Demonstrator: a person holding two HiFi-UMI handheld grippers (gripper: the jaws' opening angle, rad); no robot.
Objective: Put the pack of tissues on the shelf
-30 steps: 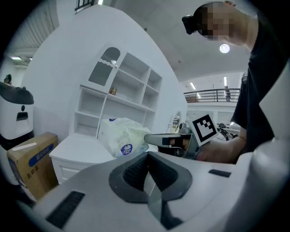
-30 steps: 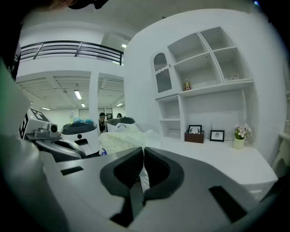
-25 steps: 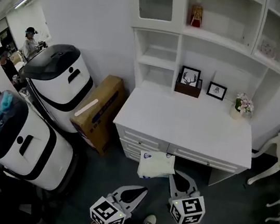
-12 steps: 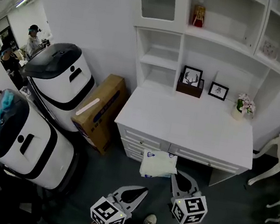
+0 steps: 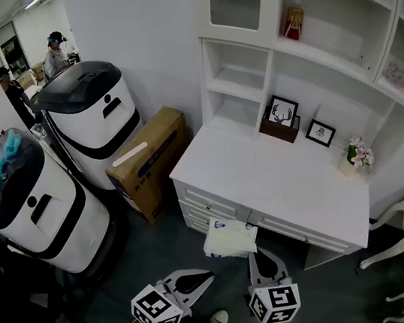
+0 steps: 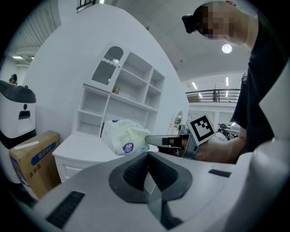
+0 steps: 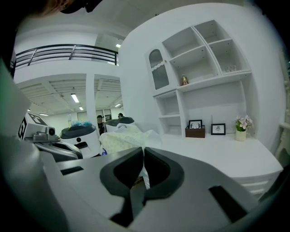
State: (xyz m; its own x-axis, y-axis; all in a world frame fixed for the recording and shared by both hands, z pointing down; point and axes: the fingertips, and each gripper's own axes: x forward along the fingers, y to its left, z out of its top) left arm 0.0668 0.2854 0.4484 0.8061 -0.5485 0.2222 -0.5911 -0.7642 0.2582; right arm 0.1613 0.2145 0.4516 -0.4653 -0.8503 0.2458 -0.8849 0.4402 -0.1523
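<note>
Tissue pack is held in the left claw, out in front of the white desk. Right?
No. The pack of tissues is pinched in the right claw, not the left; the right gripper view shows its wrapper between the shut jaws. It is in front of the white desk, as stated. The left claw is shut, empty.

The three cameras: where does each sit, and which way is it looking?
Head view: on the person's head, looking steeply down at the desk and shelf; left claw and right claw show.
Left gripper view: on the left claw, looking along its shut jaws toward the shelf.
Right gripper view: on the right claw, looking along jaws pinching the pack of tissues.
Both claw views share that pack.
</note>
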